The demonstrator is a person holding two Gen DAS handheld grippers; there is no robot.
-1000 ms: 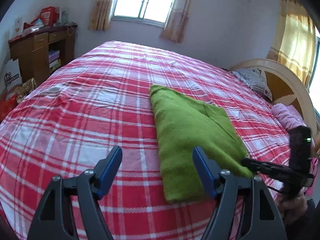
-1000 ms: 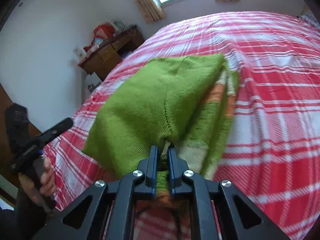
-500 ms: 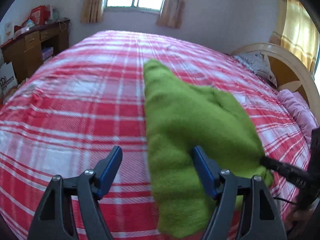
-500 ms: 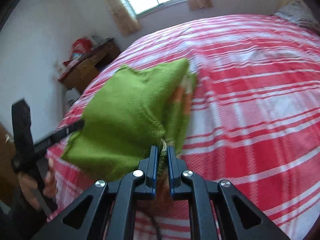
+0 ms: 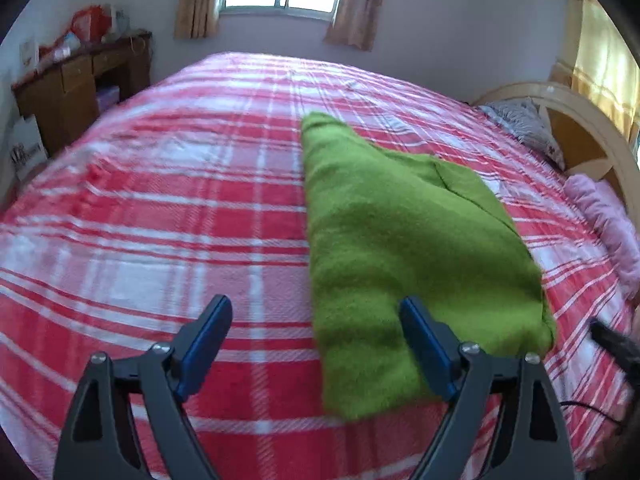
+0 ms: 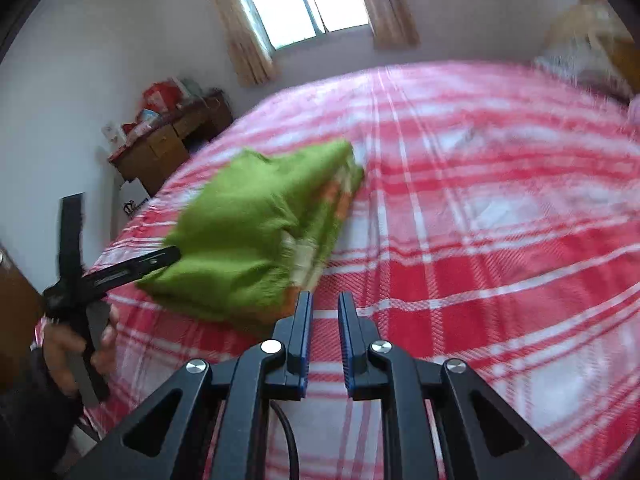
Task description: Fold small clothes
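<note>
Two claws over a folded green garment on the bed.

Left claw (image 5: 316, 336) is spreading wide above the plaid bed (image 5: 160, 208), nothing gripped; its right pad sits in front of the garment's (image 5: 400, 248) near edge. Right claw (image 6: 324, 336) is parting slightly, a narrow empty gap between its pads, the garment just beyond and left of it. A hand (image 6: 76, 348) grips the left claw's handle.

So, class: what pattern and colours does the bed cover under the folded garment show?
A red, pink and white plaid on the bed cover, clearest in the left wrist view; the garment is plain green.
</note>
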